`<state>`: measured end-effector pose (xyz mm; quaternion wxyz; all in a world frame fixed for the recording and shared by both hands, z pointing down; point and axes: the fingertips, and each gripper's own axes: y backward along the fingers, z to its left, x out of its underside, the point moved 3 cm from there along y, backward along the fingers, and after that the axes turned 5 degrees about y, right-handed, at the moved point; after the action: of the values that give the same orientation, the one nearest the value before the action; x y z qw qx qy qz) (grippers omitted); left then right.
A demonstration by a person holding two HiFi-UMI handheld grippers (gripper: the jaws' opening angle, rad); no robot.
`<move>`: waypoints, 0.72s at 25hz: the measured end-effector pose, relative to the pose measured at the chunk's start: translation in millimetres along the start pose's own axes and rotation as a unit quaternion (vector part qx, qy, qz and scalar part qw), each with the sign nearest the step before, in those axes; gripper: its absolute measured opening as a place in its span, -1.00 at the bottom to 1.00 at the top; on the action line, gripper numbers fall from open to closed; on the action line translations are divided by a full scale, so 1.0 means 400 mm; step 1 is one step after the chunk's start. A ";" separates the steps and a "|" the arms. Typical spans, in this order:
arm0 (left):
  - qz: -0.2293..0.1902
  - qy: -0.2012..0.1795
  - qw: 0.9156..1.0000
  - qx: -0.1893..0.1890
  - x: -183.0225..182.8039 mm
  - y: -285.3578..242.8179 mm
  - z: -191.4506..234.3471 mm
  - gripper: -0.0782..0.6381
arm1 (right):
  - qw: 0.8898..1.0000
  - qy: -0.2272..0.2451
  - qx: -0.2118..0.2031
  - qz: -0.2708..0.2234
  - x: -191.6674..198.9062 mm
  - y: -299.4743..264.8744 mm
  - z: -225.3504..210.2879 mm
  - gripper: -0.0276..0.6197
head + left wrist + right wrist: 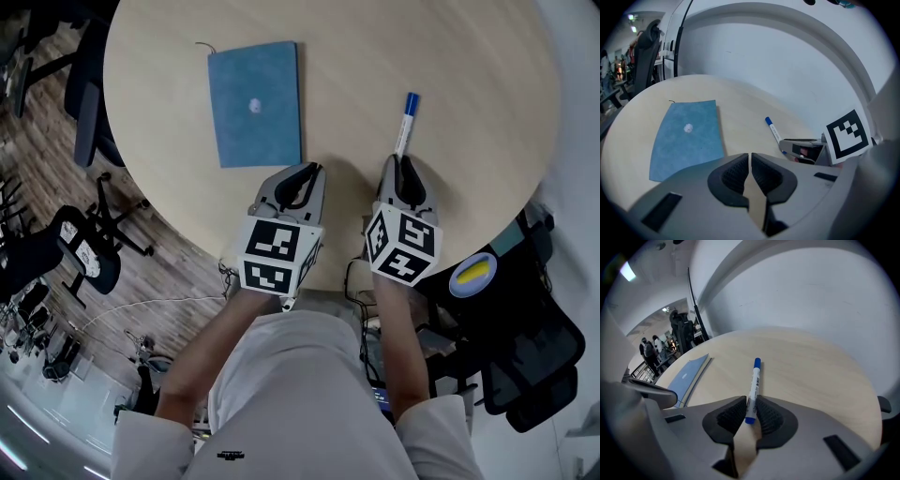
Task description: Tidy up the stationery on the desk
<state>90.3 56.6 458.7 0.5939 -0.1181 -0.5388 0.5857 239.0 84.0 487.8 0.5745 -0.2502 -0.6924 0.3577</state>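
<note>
A blue notebook (255, 103) (689, 138) lies flat on the round pale wooden table (469, 66), with a small white spot on its cover. My left gripper (305, 172) (750, 158) sits just near of the notebook's near right corner, shut with nothing between its fingers. A white pen with blue ends (406, 120) (754, 380) points away from me. Its near end sits between the fingers of my right gripper (401, 161) (750, 402), which is shut on it. The left gripper view also catches the pen (773, 131) and the right gripper (801, 149) beside it.
The table's near edge runs just under both grippers. Black office chairs (89, 246) stand on the wood floor at the left. A dark chair with a yellow and white object (472, 275) stands at the right. In the right gripper view the notebook (686, 376) lies left of the pen.
</note>
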 end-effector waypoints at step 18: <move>-0.015 0.013 1.000 -0.014 -0.033 0.031 0.025 -0.68 | 0.997 0.032 -0.066 -0.039 -0.054 0.047 0.079 -0.64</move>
<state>78.8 44.4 446.3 0.6079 -0.1259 -0.5406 0.5677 211.7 72.6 457.1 0.5918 -0.2717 -0.7054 0.2799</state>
